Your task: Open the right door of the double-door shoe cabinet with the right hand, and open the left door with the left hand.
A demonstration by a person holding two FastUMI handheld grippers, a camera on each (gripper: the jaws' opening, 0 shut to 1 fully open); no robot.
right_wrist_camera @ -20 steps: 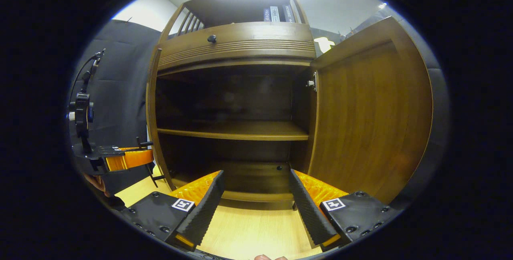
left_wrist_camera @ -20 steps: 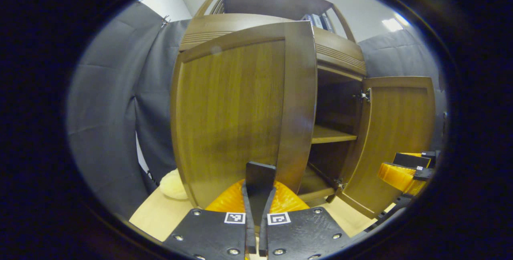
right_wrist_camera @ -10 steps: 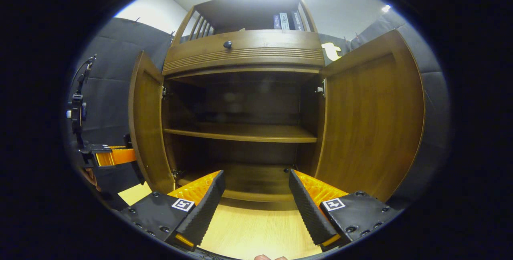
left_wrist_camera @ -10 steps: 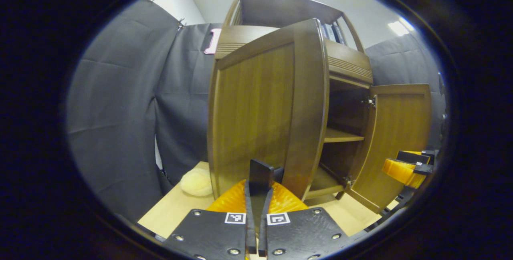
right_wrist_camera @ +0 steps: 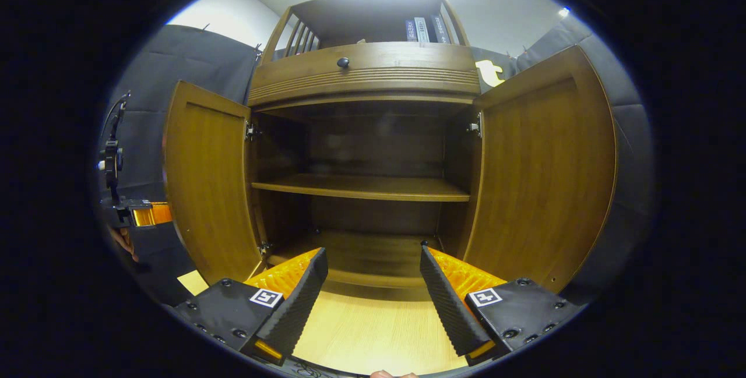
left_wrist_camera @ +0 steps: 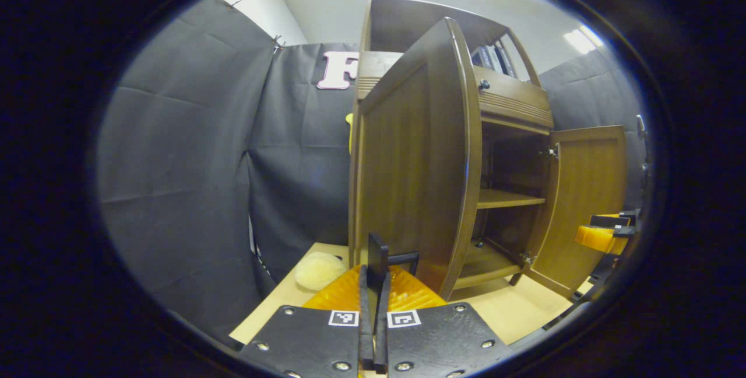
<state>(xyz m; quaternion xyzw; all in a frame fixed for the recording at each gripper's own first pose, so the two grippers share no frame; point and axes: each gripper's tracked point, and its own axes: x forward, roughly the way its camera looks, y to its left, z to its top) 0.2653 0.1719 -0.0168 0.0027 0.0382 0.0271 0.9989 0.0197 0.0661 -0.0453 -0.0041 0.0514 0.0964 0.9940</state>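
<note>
The brown shoe cabinet [right_wrist_camera: 361,75] stands on a light wooden table [right_wrist_camera: 373,337] with both doors swung out. In the left gripper view the left door [left_wrist_camera: 414,162] turns its edge toward me, and my left gripper [left_wrist_camera: 377,250] is shut on that door's small dark handle [left_wrist_camera: 403,258]. The right door [left_wrist_camera: 588,191] stands wide, with my right gripper [left_wrist_camera: 603,235] in front of it. In the right gripper view my right gripper [right_wrist_camera: 373,296] hangs open before the cabinet's mouth with nothing between its fingers. The left door [right_wrist_camera: 207,186] and right door [right_wrist_camera: 542,174] flank it, and the left gripper [right_wrist_camera: 143,215] shows past the left door.
Inside the cabinet, one shelf [right_wrist_camera: 361,187] and the bottom board hold nothing. A drawer with a round knob [right_wrist_camera: 343,62] and an upper shelf with books [right_wrist_camera: 425,28] sit above. A pale fluffy thing [left_wrist_camera: 317,269] lies on the table left of the cabinet.
The left door has swung much farther out to the left, with my left gripper shut on its handle. The right gripper has stayed open and nearly still.
</note>
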